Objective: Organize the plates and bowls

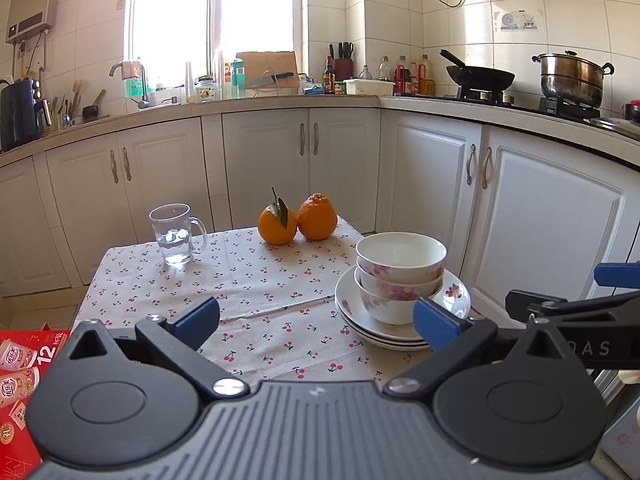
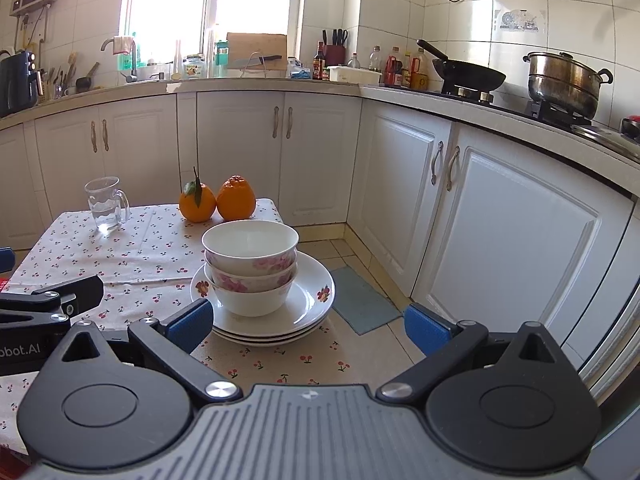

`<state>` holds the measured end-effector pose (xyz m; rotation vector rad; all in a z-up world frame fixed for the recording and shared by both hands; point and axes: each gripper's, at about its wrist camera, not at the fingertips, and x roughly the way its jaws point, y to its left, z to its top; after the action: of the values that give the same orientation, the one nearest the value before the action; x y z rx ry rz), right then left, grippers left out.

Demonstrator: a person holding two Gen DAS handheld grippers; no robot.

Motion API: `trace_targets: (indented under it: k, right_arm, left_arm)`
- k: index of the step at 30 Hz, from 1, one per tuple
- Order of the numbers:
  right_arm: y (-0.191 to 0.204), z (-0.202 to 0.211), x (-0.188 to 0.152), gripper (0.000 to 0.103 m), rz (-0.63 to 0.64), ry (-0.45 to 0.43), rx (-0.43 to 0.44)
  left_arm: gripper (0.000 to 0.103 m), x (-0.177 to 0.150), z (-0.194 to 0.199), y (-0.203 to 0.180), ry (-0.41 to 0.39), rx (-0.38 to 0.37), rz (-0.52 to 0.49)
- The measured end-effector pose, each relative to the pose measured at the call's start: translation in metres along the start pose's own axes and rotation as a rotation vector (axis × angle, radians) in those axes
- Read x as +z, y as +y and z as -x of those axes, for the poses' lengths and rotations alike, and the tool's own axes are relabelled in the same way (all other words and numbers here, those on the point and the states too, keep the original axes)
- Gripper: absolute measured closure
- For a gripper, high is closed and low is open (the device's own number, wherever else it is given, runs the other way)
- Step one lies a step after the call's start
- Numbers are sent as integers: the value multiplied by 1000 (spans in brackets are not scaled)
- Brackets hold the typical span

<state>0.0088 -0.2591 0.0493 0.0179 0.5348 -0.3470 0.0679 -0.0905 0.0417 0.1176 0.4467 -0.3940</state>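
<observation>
Three white bowls with pink flowers [image 1: 400,276] [image 2: 251,266] are nested on a stack of white flowered plates [image 1: 456,296] [image 2: 312,304] at the right near corner of the table. My left gripper [image 1: 316,320] is open and empty, near the table's front edge, left of the stack. My right gripper [image 2: 308,326] is open and empty, just in front of the stack, apart from it. The right gripper also shows at the right edge of the left wrist view [image 1: 576,308]. The left one shows at the left edge of the right wrist view [image 2: 52,300].
The small table has a cherry-print cloth [image 1: 256,288] [image 2: 132,264]. A glass mug [image 1: 176,234] [image 2: 106,204] and two oranges [image 1: 296,220] [image 2: 218,200] stand at the back. White cabinets [image 2: 500,220] surround it. A red box [image 1: 24,364] lies at the left. A green mat [image 2: 360,300] lies on the floor.
</observation>
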Motion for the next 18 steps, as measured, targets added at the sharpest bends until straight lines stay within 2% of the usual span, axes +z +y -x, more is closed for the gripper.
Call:
trace_targets:
  k: [18]
  right_arm:
    - [0,4,0,0,6,-12,-12]
  left_arm:
    - [1,2,2,-1,-2,-10,-9]
